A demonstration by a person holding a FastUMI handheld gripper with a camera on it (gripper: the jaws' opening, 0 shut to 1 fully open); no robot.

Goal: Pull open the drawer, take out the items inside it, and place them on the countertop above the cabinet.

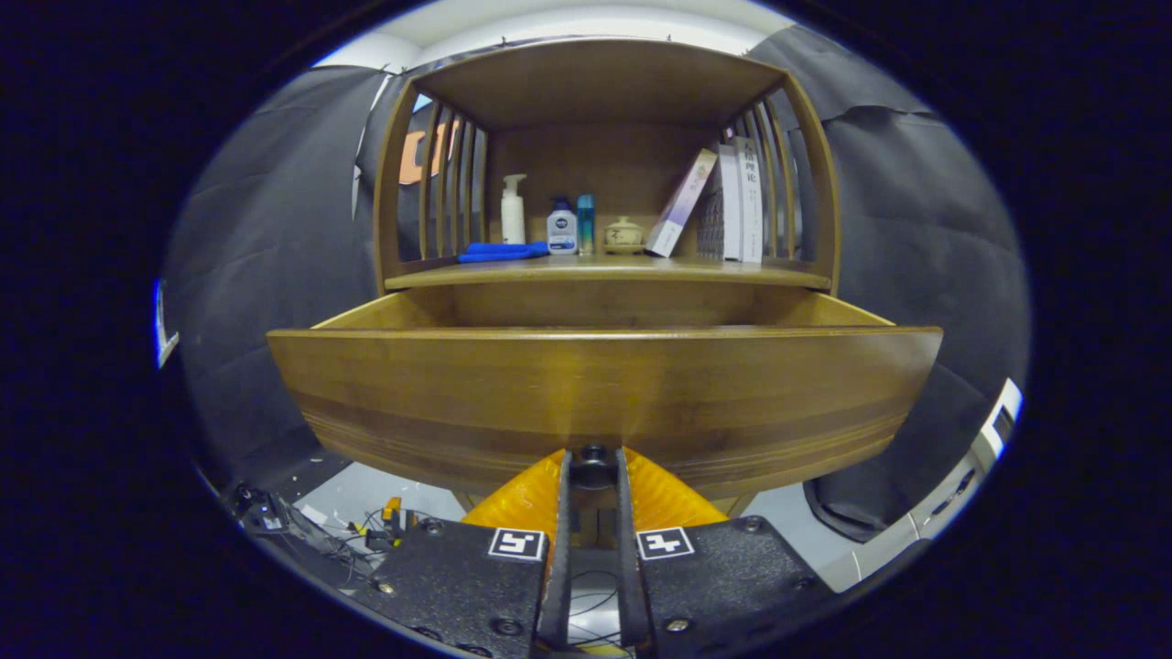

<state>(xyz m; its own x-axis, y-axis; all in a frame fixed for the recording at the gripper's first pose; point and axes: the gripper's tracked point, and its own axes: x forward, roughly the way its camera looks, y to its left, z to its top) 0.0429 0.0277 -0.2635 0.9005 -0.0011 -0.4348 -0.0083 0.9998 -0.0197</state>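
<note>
A: Countertop, left to right?
B: Folded blue cloth at the left end of the brown wooden countertop, white pump bottle behind it. Next, squat white bottle with dark cap, touching a slim teal bottle. Near the middle, small beige lidded ceramic pot. At the right end, one pale book leaning against upright books, by the slatted side.
A: Drawer?
B: Wide brown wooden drawer stands pulled out below the countertop; its inside is hidden behind the front panel, contents cannot be told.
A: Gripper?
B: Two-finger gripper at the bottom edge of the drawer front, fingers drawn close together on a small dark knob, one pressing each side
</note>
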